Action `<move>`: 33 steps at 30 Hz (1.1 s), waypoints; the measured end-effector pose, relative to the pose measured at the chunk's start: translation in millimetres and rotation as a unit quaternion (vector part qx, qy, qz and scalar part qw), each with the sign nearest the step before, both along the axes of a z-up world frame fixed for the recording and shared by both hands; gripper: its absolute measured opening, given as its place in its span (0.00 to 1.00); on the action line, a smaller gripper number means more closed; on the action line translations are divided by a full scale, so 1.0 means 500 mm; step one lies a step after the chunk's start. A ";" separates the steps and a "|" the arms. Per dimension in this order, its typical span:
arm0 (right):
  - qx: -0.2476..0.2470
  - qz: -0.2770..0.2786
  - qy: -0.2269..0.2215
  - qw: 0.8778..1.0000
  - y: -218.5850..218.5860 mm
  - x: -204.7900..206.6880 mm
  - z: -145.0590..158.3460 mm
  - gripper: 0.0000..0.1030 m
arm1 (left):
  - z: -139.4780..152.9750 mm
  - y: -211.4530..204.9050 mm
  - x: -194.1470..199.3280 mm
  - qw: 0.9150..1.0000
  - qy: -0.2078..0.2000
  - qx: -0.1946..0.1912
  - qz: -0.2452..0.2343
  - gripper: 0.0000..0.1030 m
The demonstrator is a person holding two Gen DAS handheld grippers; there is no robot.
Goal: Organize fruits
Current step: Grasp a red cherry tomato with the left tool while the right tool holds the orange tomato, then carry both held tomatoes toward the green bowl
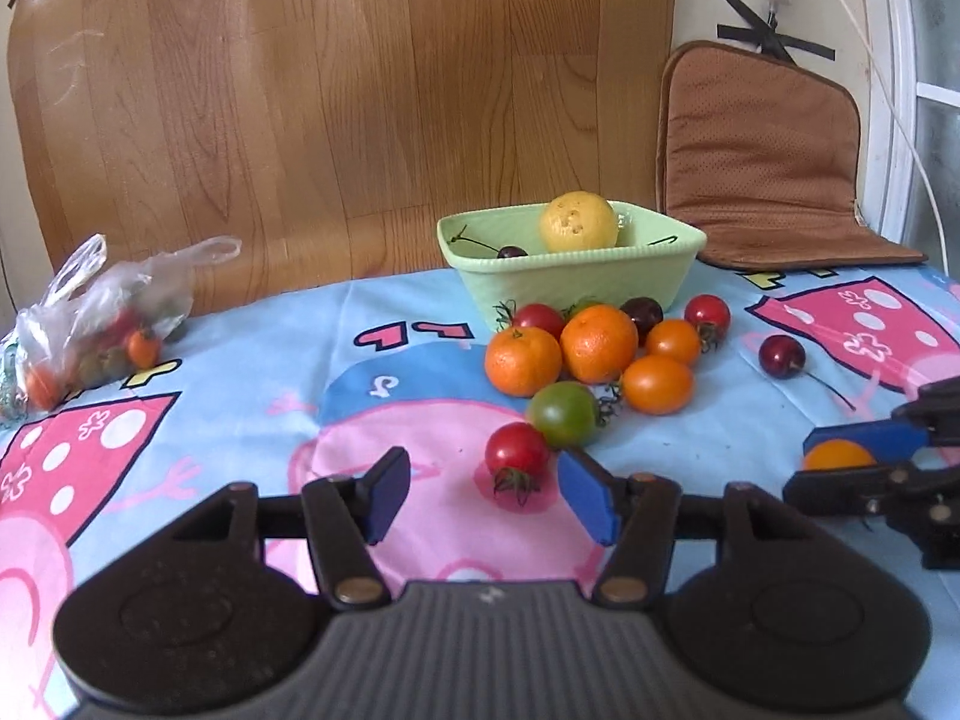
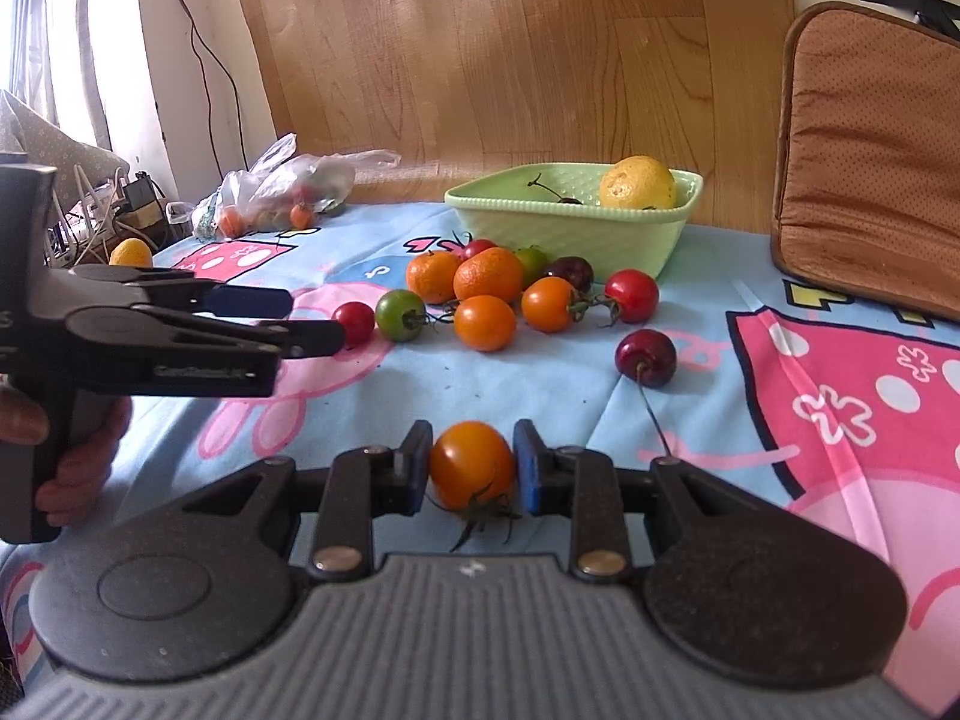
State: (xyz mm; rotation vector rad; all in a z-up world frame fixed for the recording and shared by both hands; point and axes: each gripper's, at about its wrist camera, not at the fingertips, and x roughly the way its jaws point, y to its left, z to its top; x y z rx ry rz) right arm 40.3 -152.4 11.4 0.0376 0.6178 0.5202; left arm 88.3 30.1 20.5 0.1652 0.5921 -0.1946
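Two grippers work: right gripper (image 2: 472, 468) clamps an orange tomato (image 2: 472, 465) for the bowl (image 2: 570, 234), while left gripper (image 1: 483, 495) gapes wide toward a red tomato (image 1: 516, 455).

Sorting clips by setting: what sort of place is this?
Probably a home, not a lab: a cartoon-print tablecloth, a brown seat cushion propped against the wall, and a tied plastic grocery bag of fruit.
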 end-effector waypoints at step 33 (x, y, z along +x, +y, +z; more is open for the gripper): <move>-0.024 0.002 -0.007 1.000 0.013 -0.002 -0.002 0.32 | -0.012 -0.004 -0.136 0.998 0.013 -0.061 -0.006 0.25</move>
